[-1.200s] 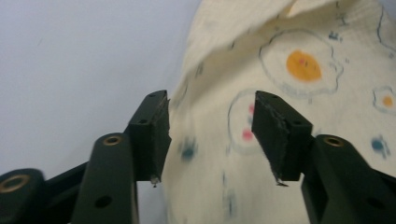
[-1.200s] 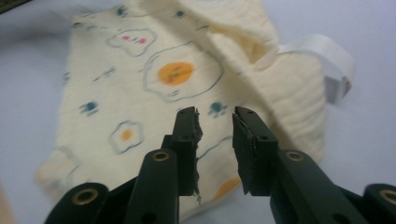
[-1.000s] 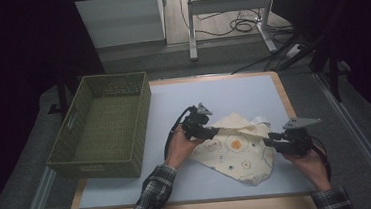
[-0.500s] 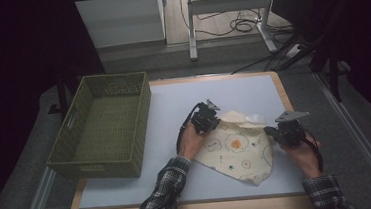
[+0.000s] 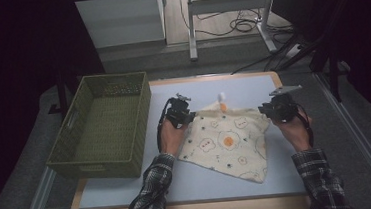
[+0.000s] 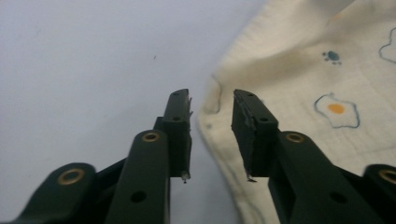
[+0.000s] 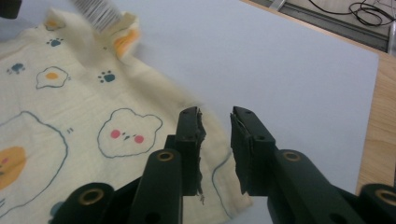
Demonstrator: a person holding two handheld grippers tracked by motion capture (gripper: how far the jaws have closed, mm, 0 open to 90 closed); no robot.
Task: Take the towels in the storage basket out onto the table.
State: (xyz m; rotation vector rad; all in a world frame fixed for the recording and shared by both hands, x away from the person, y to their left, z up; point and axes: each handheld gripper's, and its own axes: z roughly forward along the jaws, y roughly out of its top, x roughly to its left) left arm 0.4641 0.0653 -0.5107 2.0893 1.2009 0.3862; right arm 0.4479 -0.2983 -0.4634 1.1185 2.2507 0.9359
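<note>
I've spread the printed cloth (image 5: 229,143) flat since a second ago. Both my left gripper (image 6: 212,135) and right gripper (image 7: 215,144) have just been opening, jaws apart, cloth released.

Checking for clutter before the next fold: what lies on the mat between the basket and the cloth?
In the high view, the left gripper and its hand lie between the basket and the cloth; otherwise bare mat.

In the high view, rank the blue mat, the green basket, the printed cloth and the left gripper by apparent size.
1. Blue mat
2. Green basket
3. Printed cloth
4. Left gripper
The basket stands taller, so closer to the camera; its lead over the cloth is less sure.
</note>
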